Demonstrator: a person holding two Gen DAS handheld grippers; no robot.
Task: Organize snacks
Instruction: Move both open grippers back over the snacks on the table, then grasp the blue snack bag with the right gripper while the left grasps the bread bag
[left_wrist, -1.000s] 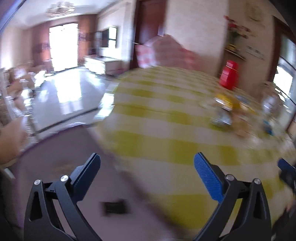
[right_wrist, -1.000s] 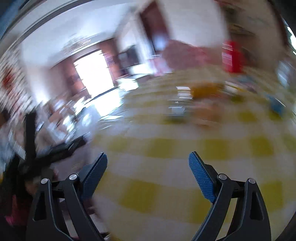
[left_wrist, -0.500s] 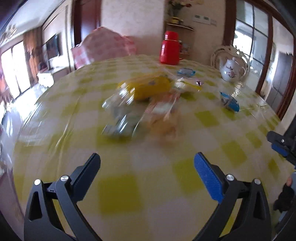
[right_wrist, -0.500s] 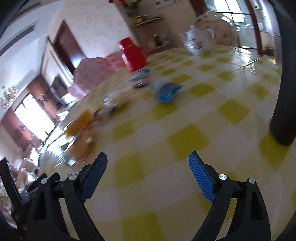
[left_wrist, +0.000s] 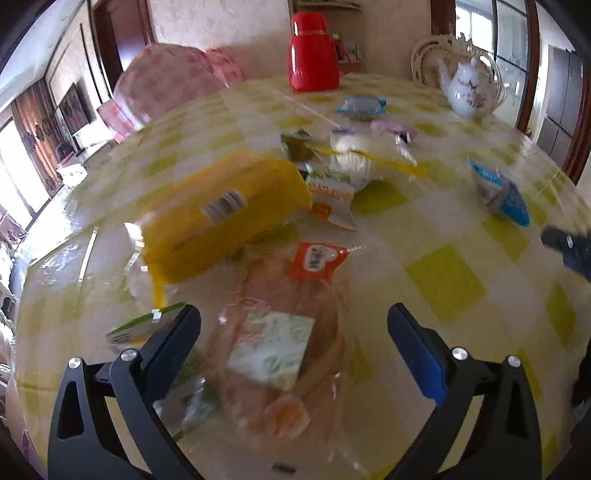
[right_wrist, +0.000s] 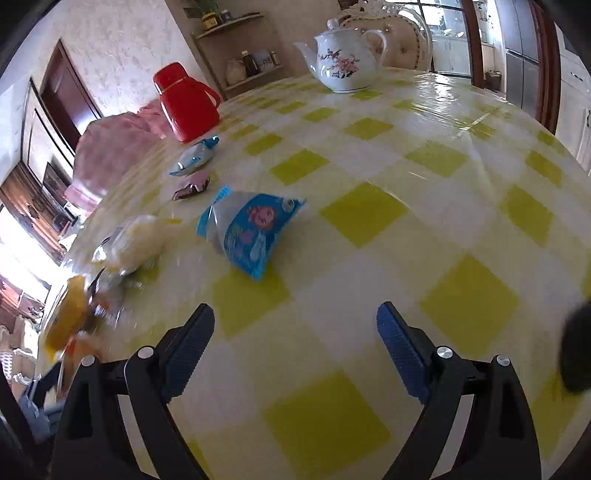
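Both grippers spread wide above the snack table
Left gripper (left_wrist: 293, 328) hovers over a clear bread bag (left_wrist: 284, 332), yellow packet (left_wrist: 225, 214) at 11 o'clock; right gripper (right_wrist: 295, 332) empty, blue snack pouch (right_wrist: 247, 229) at 11 o'clock

Bare counter (right_wrist: 388, 236) lies open ahead of the right fingers (right_wrist: 400, 349); only the blue packet (right_wrist: 247, 230) sits front-left. A clear bread bag (left_wrist: 284, 332) and yellow bag (left_wrist: 225, 218) crowd the left fingers (left_wrist: 413, 350).
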